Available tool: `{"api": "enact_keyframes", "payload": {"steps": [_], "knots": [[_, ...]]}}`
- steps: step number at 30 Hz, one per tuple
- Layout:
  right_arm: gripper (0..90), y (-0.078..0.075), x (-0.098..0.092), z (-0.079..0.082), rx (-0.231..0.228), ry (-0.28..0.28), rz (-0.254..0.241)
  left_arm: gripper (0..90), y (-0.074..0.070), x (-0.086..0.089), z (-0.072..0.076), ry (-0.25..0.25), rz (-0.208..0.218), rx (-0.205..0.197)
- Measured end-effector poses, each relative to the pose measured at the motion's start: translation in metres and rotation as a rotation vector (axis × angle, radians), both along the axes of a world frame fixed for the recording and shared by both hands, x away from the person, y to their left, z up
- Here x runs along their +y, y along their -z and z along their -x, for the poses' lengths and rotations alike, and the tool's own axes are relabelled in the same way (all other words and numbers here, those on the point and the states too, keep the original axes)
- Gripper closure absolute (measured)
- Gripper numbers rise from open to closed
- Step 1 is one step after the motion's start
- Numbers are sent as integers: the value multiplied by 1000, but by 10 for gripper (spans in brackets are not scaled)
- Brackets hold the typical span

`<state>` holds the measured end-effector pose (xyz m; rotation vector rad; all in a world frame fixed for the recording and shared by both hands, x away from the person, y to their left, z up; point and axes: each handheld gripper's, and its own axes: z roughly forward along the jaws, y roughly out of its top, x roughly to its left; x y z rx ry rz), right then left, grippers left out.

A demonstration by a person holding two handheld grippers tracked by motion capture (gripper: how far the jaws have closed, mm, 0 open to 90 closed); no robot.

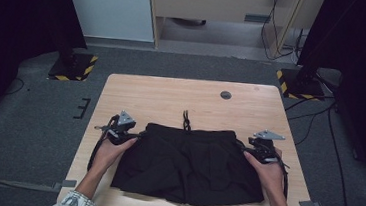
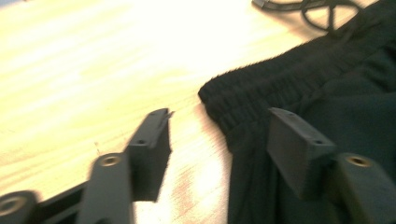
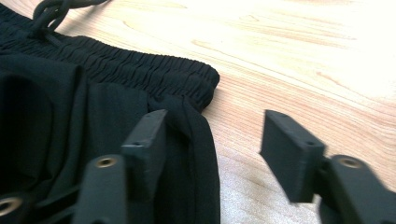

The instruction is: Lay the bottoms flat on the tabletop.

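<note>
- The left gripper [image 1: 140,135] sits at the left end of the waistband of the black shorts [image 1: 190,164]. Its jaws stand apart, one over bare wood and one over the cloth, and neither presses on the fabric.
- The right gripper [image 1: 241,146] sits at the right end of the same waistband. Its jaws also gape, one above the cloth edge and one above the wood, holding nothing.
- In the left gripper view the waistband corner [image 2: 219,100] lies between the two jaws, flat on the wood.
- The shorts lie spread flat on the near half of the surface [image 1: 171,94], waistband away from the person, hem near the front edge.
- The drawstring [image 1: 186,119] trails from the middle of the waistband onto the bare wood.
- A small dark round cap [image 1: 226,94] sits in the surface near its far edge, well apart from the shorts.
</note>
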<state>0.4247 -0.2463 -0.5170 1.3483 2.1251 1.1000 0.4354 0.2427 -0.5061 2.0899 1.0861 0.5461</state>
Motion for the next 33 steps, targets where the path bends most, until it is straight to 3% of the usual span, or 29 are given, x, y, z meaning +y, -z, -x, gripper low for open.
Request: {"api": "enact_keyframes", "payload": {"steps": [2, 6, 7, 11, 13, 18, 22, 24, 28, 33], "knots": [[312, 2, -1, -2, 12, 3, -13, 437, 4, 1, 1, 2, 28, 28], [508, 5, 0, -2, 27, -15, -10, 443, 13, -2, 0, 12, 24, 59], [556, 6, 2, -2, 34, -13, -1, 448, 13, -2, 0, 14, 55, 68], [666, 10, 5, -1, 48, -22, 18, 491, 16, -8, -2, -1, -1, 58], [666, 13, 6, -2, 56, -31, 23, 536, 19, -8, -6, -12, 31, 71], [586, 15, 6, -2, 64, -33, 21, 567, 22, -12, -7, 27, 23, 76], [531, 16, 9, -3, 58, -38, 22, 520, 24, -14, -5, 51, 11, 59], [595, 16, 13, -3, 57, -45, 41, 526, 24, -15, -4, 51, 13, 58], [846, 17, 17, -2, 46, -74, 27, 697, 21, -17, -3, 60, -3, 66], [888, 11, 15, 1, 15, -87, 14, 860, 18, -12, -1, 67, 0, 85]]}}
